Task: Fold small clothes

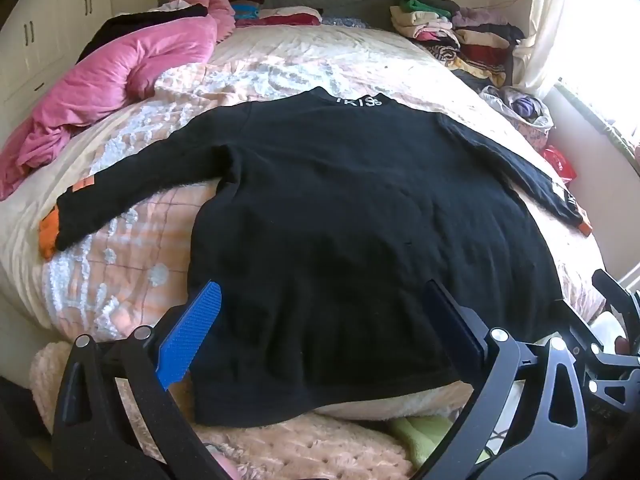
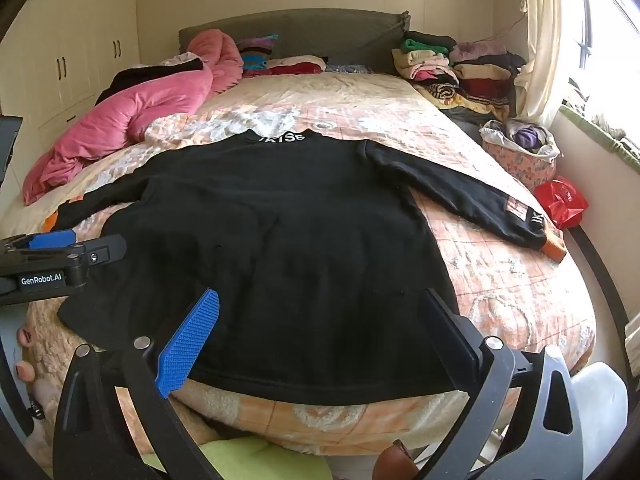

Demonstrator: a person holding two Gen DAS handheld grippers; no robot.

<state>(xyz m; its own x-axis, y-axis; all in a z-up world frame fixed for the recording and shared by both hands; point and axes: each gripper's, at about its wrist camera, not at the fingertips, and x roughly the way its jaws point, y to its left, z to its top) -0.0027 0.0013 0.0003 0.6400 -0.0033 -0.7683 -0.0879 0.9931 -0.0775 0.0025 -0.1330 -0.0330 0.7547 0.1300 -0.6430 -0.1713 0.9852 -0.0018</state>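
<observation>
A black long-sleeved top [image 1: 352,208] with white lettering at the collar lies spread flat on the bed, back up, both sleeves out to the sides, orange cuffs at the ends. It also shows in the right wrist view [image 2: 280,248]. My left gripper [image 1: 324,296] is open and empty, hovering over the hem near the bed's front edge. My right gripper [image 2: 320,304] is open and empty, also above the hem. The left gripper shows at the left edge of the right wrist view [image 2: 60,248].
A pink duvet [image 1: 120,76] is bunched at the far left. Piles of folded clothes [image 1: 452,36] stand at the far right by the headboard. A basket [image 2: 520,152] and a red bag [image 2: 562,200] sit by the window. Wardrobes [image 2: 80,52] line the left wall.
</observation>
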